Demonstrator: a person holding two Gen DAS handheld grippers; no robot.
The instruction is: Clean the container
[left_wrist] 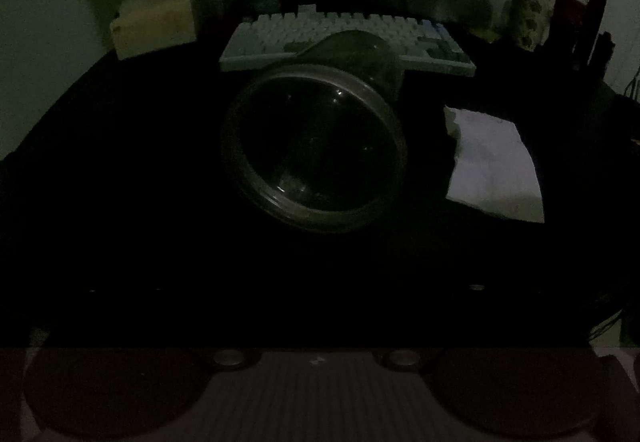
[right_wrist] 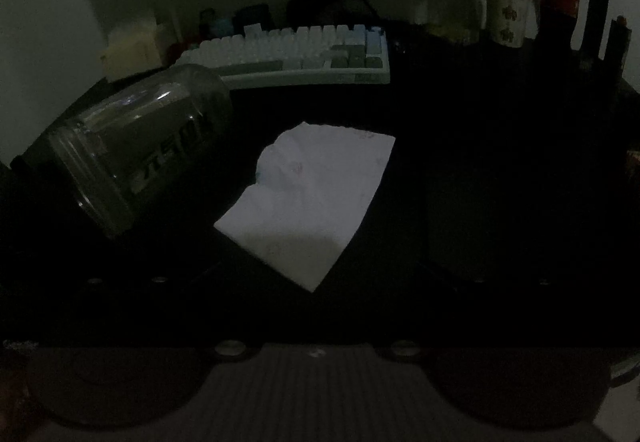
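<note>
You are holding the clear jar (left_wrist: 316,130) tilted above the dark tabletop (right_wrist: 480,170), mouth facing your left gripper, near the keyboard (right_wrist: 296,54); a white tissue (right_wrist: 312,202) is lying beside it. It's too dark to tell either gripper's jaws.

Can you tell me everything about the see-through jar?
The jar is clear, glass or plastic by its look, with a wide round mouth and a thick ribbed rim. It is tipped over, its open mouth facing the left camera, its closed bottom toward the keyboard. It has blocky letters on its side, too dark to read. It looks empty. A white paper lies beside it. What holds it is hidden in the dark.
</note>
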